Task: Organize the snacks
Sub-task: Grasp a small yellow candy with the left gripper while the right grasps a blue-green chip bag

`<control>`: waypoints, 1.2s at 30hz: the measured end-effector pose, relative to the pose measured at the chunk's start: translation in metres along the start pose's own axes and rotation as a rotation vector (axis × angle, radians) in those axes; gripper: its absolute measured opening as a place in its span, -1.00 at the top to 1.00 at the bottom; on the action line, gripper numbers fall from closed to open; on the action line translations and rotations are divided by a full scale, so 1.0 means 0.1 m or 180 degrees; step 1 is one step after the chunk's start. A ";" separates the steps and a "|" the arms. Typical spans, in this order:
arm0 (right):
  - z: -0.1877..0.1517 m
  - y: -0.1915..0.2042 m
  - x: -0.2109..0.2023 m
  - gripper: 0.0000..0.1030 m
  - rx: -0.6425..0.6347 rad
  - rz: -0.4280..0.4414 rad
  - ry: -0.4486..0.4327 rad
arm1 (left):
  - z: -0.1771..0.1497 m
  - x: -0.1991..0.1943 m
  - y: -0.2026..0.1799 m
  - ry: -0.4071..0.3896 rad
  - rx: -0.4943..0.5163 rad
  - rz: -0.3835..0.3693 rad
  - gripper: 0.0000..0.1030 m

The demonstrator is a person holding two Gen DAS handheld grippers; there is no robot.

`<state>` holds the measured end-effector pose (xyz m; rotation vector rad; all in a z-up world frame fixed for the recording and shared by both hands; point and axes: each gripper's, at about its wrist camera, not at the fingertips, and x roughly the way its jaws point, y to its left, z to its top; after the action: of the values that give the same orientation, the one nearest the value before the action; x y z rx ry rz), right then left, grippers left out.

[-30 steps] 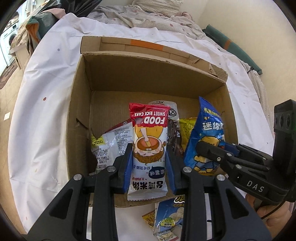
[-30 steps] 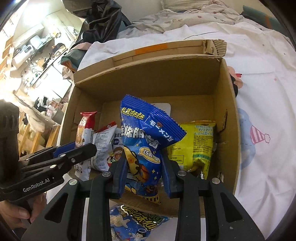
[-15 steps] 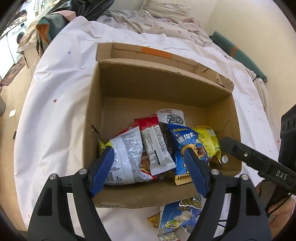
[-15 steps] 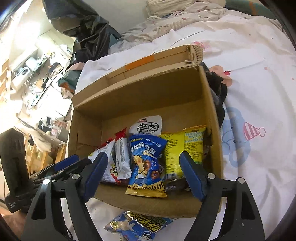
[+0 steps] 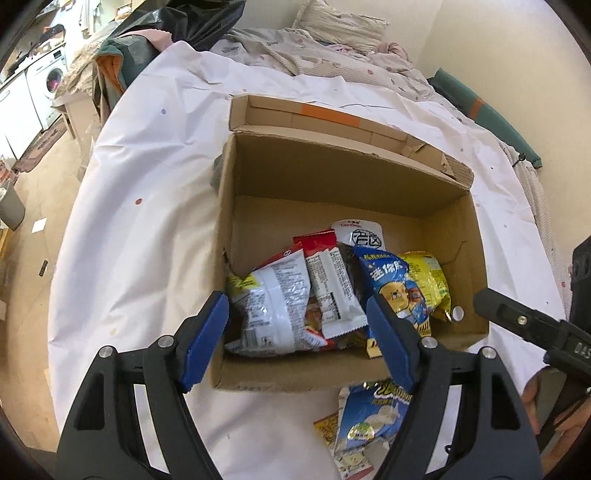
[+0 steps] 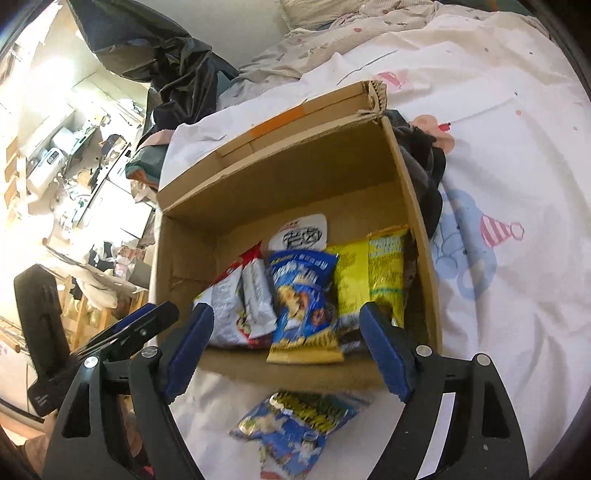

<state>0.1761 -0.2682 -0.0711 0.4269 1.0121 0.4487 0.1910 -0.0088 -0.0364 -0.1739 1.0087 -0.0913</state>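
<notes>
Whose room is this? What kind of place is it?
Most likely a bedroom in a home. The cardboard box of snacks sits on a bed with a white sheet, a pillow lies at the far end, and a washing machine stands beyond.

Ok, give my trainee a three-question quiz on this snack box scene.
1. True or false: the left gripper is clamped on a packet.
2. Which packet lies nearest the right wall of the cardboard box: A white, B yellow, C blue?
3. Where is the light blue packet that has not been boxed?

Key: 1 false, both grippers are open and empty. 2 B, the yellow packet. 3 On the white sheet, just in front of the box.
</notes>
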 end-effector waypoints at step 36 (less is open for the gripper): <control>-0.79 0.01 0.61 -0.04 0.0166 -0.0621 0.1180 | -0.65 -0.03 0.11 0.0408 -0.0302 0.0085 -0.45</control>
<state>0.1346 -0.2232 -0.1505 0.2920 1.4133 0.3317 0.1340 -0.0041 -0.0698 -0.2434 1.1438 -0.0303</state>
